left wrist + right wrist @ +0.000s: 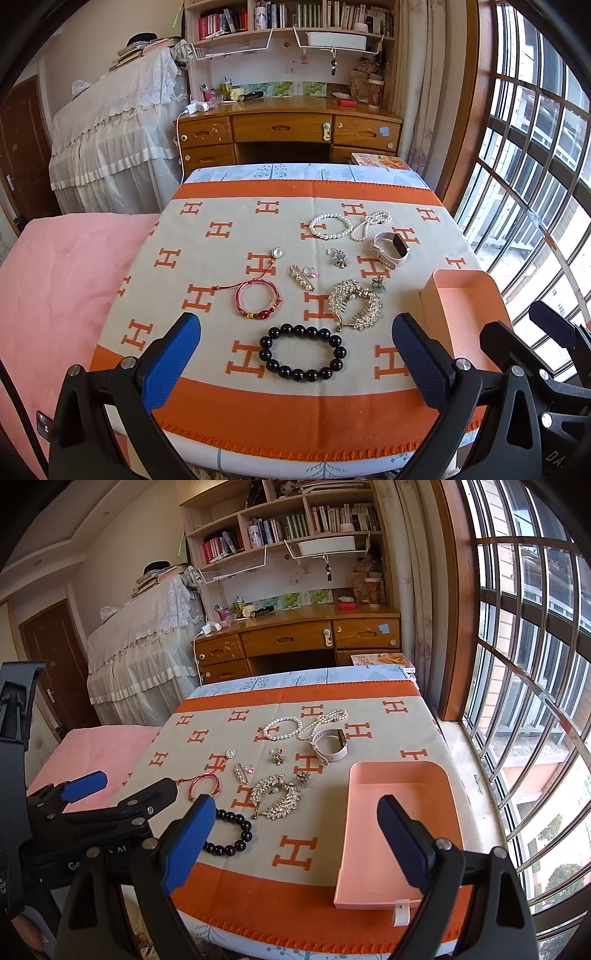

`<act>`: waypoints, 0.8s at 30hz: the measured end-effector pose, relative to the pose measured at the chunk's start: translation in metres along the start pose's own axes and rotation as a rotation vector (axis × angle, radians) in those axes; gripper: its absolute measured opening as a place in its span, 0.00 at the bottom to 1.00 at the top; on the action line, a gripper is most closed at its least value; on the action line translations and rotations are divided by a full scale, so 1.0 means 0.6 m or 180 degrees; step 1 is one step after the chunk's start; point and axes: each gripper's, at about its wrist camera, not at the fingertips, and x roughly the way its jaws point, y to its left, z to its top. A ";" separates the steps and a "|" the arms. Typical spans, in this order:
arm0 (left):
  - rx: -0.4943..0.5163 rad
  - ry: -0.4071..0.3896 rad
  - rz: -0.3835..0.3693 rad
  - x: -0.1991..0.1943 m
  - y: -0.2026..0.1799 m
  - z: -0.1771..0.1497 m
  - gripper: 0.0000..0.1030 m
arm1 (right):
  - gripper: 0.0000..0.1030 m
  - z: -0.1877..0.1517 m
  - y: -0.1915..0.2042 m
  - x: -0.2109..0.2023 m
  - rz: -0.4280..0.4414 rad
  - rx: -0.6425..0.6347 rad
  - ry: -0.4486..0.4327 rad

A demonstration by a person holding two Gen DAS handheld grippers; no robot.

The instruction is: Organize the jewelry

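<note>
Both hand-held grippers wide open, empty; black bead bracelet (303, 352) nearest, pink tray (399, 812) right.

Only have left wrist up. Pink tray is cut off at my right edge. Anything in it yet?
Observer: No. The right wrist view shows the whole pink tray, and it holds nothing.
Operator: Where is the right gripper?
Observer: The right gripper hangs open above the cloth, one finger over the tray's near half, touching nothing.
Operator: Does the tray have a handle?
Observer: A small white tab sticks out at its near edge.
Operator: Is the left gripper clear of the beads?
Observer: From the right wrist view the left gripper is open, with nothing between its fingers; the black bead bracelet lies loose on the cloth.
</note>
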 end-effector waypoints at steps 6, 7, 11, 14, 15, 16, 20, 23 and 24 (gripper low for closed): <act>-0.0007 -0.0025 0.0011 0.003 0.005 0.002 0.99 | 0.87 0.007 -0.002 0.006 0.0005 0.0006 0.0029; -0.0003 -0.0023 0.0014 0.004 0.005 0.002 0.99 | 0.87 0.007 -0.002 0.009 0.0003 0.0006 0.0032; -0.0007 0.0020 0.0003 0.008 0.007 0.004 0.99 | 0.87 0.009 -0.002 0.013 0.0018 0.0027 0.0074; -0.0008 0.0016 -0.0020 0.007 0.009 0.006 0.99 | 0.87 0.016 -0.004 0.017 0.0015 0.0043 0.0087; -0.0001 -0.0001 -0.0018 0.006 0.009 0.007 0.99 | 0.87 0.017 -0.004 0.018 0.0017 0.0043 0.0085; 0.0010 -0.0010 -0.0007 0.007 0.009 0.009 0.99 | 0.87 0.018 -0.004 0.019 0.0017 0.0043 0.0088; 0.0048 -0.0021 0.0044 0.010 0.010 0.015 0.99 | 0.87 0.018 -0.004 0.024 0.0033 0.0046 0.0110; 0.0050 0.0032 0.0062 0.018 0.015 0.019 0.99 | 0.87 0.024 -0.004 0.035 0.0054 0.0041 0.0149; 0.0058 0.0060 0.0064 0.022 0.017 0.021 0.99 | 0.87 0.025 -0.003 0.037 0.0056 0.0038 0.0160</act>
